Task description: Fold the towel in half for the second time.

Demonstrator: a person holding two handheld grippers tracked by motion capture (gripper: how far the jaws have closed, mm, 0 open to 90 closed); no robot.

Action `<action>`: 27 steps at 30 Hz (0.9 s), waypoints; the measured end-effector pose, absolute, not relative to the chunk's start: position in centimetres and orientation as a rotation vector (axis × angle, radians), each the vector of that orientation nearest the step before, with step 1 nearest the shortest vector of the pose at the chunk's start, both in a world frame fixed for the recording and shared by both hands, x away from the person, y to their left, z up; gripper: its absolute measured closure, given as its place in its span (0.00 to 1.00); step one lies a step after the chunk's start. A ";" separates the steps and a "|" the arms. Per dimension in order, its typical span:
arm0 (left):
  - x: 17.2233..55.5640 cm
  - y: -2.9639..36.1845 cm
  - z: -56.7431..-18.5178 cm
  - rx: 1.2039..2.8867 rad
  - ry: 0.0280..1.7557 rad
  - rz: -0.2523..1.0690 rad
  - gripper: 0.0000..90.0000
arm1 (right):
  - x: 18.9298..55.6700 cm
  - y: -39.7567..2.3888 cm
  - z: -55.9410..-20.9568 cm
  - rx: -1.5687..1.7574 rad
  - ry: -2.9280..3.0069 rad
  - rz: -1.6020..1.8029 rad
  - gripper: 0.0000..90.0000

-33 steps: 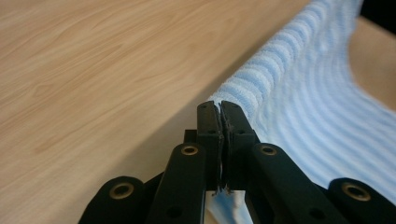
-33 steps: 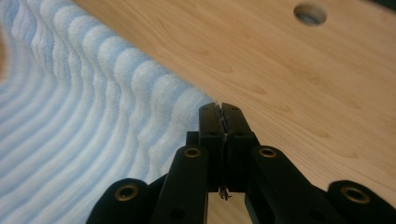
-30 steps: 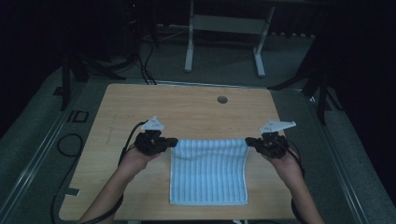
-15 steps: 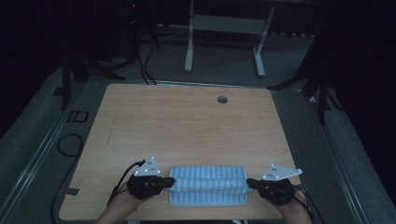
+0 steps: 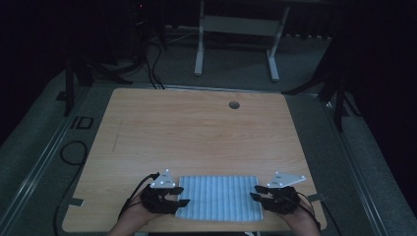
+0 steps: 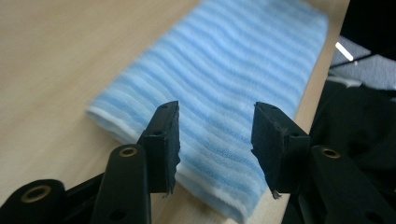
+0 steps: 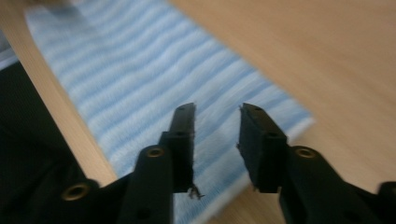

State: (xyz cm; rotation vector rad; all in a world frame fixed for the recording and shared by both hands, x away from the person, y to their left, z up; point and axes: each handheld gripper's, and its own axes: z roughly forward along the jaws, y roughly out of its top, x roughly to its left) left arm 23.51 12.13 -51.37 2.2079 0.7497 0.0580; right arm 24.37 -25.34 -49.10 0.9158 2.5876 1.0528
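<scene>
**Folded striped cloth lying at the counter's near edge, both grippers parted over its ends**

A blue-and-white striped cloth is lying flat and folded on the wooden counter, close to the near edge and roughly midway across it. The left gripper is sitting at the cloth's left end and the right gripper at its right end, each held in a hand coming in from the bottom of the high view.

In the left gripper view, the jaws are standing apart with a clear gap between them, hovering over the cloth's short end and holding nothing. In the right gripper view, the jaws are likewise spread, with the cloth showing through the gap and nothing pinched between them; that view is blurring somewhat.

A small round hole is sitting in the counter near its far edge, well apart from the cloth.
</scene>
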 end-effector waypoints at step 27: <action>30.0 11.7 -54.1 2.278 0.886 0.138 0.57 | 32.9 -21.9 -53.5 0.975 2.642 0.904 0.69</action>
